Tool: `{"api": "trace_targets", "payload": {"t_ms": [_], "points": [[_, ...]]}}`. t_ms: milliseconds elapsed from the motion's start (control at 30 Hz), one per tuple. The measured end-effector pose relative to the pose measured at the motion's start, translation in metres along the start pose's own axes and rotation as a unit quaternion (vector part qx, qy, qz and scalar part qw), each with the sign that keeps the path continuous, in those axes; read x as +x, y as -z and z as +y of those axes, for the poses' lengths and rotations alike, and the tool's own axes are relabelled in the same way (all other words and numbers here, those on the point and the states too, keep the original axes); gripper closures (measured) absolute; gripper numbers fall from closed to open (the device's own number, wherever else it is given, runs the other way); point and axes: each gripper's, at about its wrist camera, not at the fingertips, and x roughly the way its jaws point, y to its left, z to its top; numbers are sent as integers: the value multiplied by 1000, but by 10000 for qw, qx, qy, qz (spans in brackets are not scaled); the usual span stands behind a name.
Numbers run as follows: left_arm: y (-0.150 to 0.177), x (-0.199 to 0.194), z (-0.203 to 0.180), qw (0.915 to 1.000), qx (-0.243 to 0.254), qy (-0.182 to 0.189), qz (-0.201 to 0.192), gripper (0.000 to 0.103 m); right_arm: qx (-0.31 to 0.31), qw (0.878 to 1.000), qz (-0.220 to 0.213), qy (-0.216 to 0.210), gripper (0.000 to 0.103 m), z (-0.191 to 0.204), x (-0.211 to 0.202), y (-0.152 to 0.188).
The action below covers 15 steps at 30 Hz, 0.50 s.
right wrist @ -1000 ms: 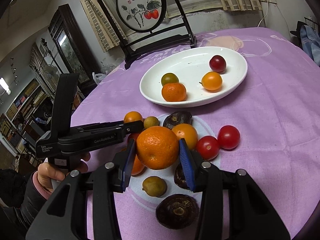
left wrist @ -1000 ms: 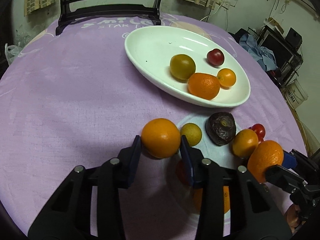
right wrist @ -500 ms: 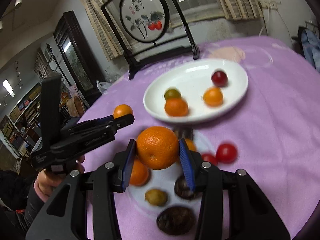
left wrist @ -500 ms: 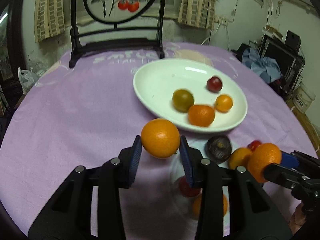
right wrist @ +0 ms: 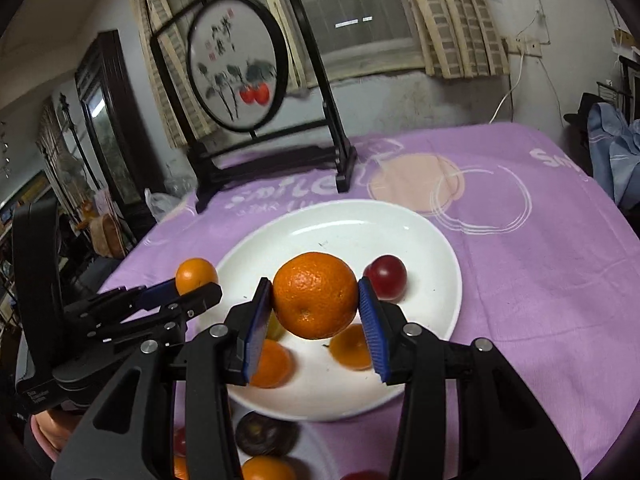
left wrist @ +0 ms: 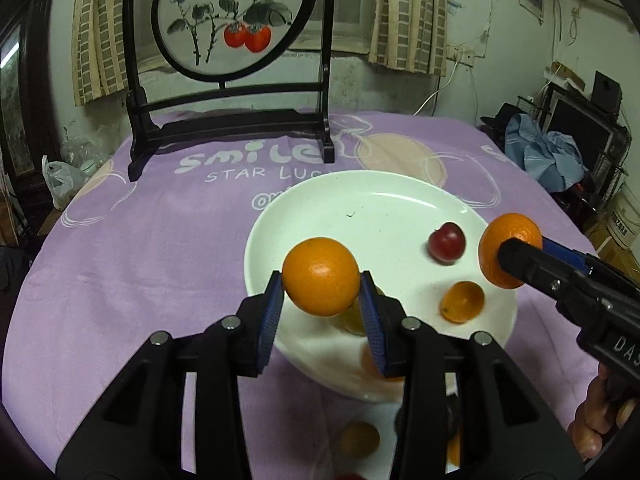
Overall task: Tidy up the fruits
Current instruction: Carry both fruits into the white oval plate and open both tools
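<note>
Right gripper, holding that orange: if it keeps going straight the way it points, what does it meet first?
Probably the white plate, near the dark red fruit. The right gripper and its orange seem to be above it, but depth is unclear.

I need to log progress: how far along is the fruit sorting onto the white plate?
Partly done. The white plate already holds a red fruit and several small orange ones. In hand: the left gripper and right gripper each carry an orange over it. Left: a dark fruit and a few others wait near the plate's front edge.
</note>
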Motion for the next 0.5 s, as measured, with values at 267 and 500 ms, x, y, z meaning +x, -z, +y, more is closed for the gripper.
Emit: {"api": "trace_targets", "payload": {"t_ms": [267, 500], "points": [[3, 16, 13, 9991, -187, -183, 336, 37, -6, 9994, 349, 70, 48, -4, 8, 7], [12, -44, 31, 9991, -334, -162, -195, 15, -220, 9996, -147, -140, 38, 3, -49, 14]]}}
